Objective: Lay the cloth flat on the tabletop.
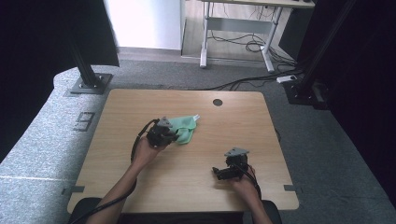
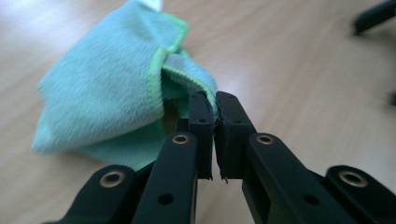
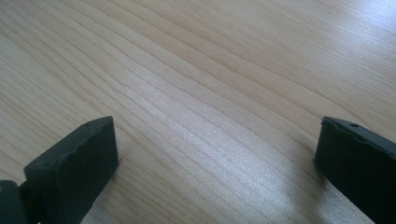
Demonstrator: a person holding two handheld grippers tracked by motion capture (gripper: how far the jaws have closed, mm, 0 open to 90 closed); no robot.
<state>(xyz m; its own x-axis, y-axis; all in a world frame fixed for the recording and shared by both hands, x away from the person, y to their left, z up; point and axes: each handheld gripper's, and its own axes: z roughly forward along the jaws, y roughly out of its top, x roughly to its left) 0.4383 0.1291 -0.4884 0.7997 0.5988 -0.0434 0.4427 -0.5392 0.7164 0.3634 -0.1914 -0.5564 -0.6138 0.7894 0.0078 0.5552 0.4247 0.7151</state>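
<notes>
A green microfibre cloth (image 1: 183, 128) lies crumpled near the middle of the wooden table (image 1: 140, 105). My left gripper (image 1: 172, 136) is at its near left side, shut on a hemmed edge of the cloth (image 2: 102, 88); in the left gripper view its pads (image 2: 201, 121) pinch that edge between them. My right gripper (image 1: 215, 172) rests low near the table's front right, pointing left. Its jaws stand wide apart over bare wood, with nothing between the fingers (image 3: 79, 158).
A round grommet hole (image 1: 217, 102) sits near the table's far edge. Grey carpet surrounds the table, with a black stand base (image 1: 88, 84) at the far left, another desk's white legs (image 1: 204, 46) and cables (image 1: 252, 81) behind.
</notes>
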